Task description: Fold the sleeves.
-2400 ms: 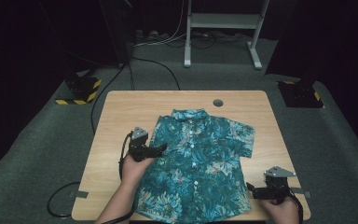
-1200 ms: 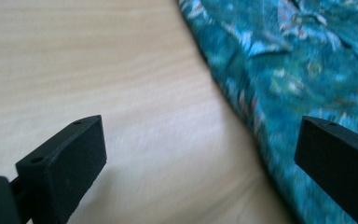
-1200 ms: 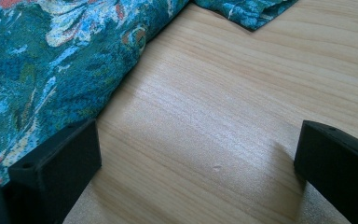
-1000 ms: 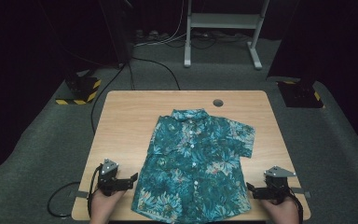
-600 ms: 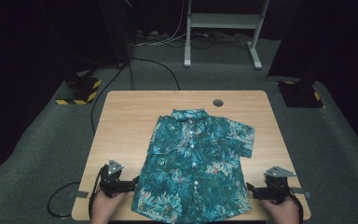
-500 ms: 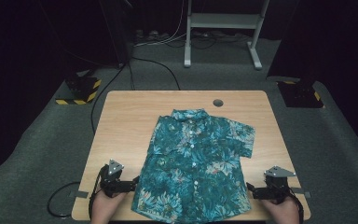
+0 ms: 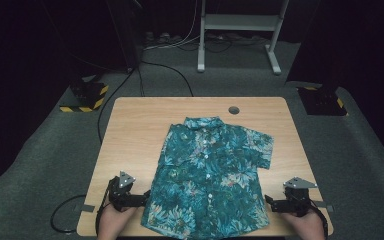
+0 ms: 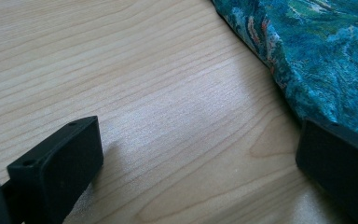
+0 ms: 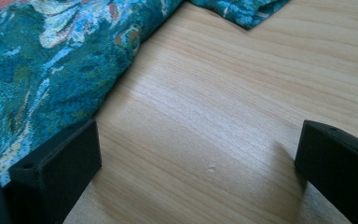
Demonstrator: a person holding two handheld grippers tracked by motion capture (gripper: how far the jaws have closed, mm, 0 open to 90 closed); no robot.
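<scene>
Since the earlier frames, your left gripper [image 7: 141,200] had come away from the middle of the shirt's left side and dropped back to the near left of the worktop [image 7: 130,125], just beside the hem corner; over the last half second it had hardly shifted. Your right gripper [image 7: 271,204] had stayed put at the near right corner of the hem.

You had the teal floral shirt [image 7: 210,170] lying flat and buttoned in the middle of the worktop, collar at the far end, hem toward you. Its left sleeve looked already tucked in along the body, while the right sleeve still stuck out.

Both pairs of jaws stood wide apart and released, gripping nothing. In the left gripper view one jaw sat touching the cloth edge [image 8: 317,56], the other on bare wood; in the right gripper view the shirt [image 9: 42,60] lay just beside one jaw.

By my reading, you were between folds, poised to take the hem. Your next move called for sliding a jaw under each near corner, clenching on the fabric alone, then lifting both sides evenly toward the collar so the shirt folds without skewing.
</scene>
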